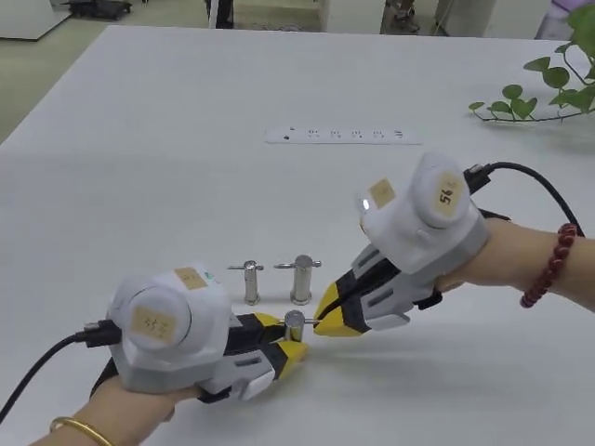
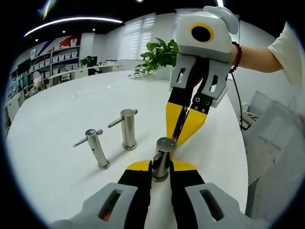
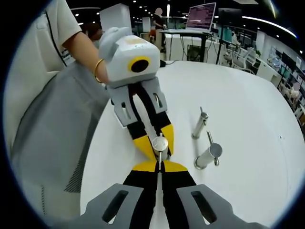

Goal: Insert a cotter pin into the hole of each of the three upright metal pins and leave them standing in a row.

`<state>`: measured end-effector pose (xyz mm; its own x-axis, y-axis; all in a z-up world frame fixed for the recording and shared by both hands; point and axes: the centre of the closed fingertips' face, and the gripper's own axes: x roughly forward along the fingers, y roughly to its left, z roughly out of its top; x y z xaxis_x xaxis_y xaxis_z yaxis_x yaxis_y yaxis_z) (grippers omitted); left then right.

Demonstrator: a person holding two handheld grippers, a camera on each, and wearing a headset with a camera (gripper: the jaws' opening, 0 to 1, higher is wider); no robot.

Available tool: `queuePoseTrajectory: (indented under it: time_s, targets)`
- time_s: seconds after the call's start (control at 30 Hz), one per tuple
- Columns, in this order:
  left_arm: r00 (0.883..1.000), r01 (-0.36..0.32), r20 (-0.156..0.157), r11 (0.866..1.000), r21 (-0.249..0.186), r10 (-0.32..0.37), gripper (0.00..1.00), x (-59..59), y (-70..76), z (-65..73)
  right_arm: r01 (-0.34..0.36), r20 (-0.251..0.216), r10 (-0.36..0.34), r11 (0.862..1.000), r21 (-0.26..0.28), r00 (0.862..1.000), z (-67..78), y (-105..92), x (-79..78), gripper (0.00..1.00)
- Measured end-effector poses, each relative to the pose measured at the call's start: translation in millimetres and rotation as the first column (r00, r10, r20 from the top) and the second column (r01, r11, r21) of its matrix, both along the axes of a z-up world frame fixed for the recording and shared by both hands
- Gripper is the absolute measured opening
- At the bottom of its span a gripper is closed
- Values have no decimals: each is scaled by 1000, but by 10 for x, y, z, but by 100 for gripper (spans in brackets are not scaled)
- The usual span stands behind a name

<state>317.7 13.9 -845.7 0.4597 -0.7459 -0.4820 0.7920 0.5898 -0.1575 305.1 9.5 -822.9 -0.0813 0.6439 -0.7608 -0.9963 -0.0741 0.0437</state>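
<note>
Two grippers meet tip to tip near the front edge of the table (image 1: 186, 139). The left gripper (image 1: 284, 336) is clamped around a short shiny steel pin (image 1: 294, 323), gripping it low on the shaft and keeping it upright. The right gripper (image 1: 327, 323) comes in from the other side with its yellow tips pinched together on a thin cotter pin (image 3: 160, 153), and that sits right up against the top of the held pin. Can't really tell if it's in the hole or just touching.

Just behind, two more pins stand side by side, a slimmer one (image 1: 252, 282) and a fatter one (image 1: 301, 279). Each has a cotter pin stuck crosswise through its top, one here (image 1: 246, 267) and one here (image 1: 297, 265). So that's three pins and three cotter pins in all, and all the pins have flat round heads.

Further back a white power strip (image 1: 344, 136) lies flat, and a leafy plant (image 1: 548, 88) pokes in at the far right corner.
</note>
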Motion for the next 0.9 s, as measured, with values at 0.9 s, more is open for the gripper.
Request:
queuePoseTrajectory:
  time_s: [0.9]
  targets:
    - [999, -38, -21, 999, -20, 38, 13, 17, 10, -33, 40, 7, -40, 999, 12, 999, 41, -76, 10, 6]
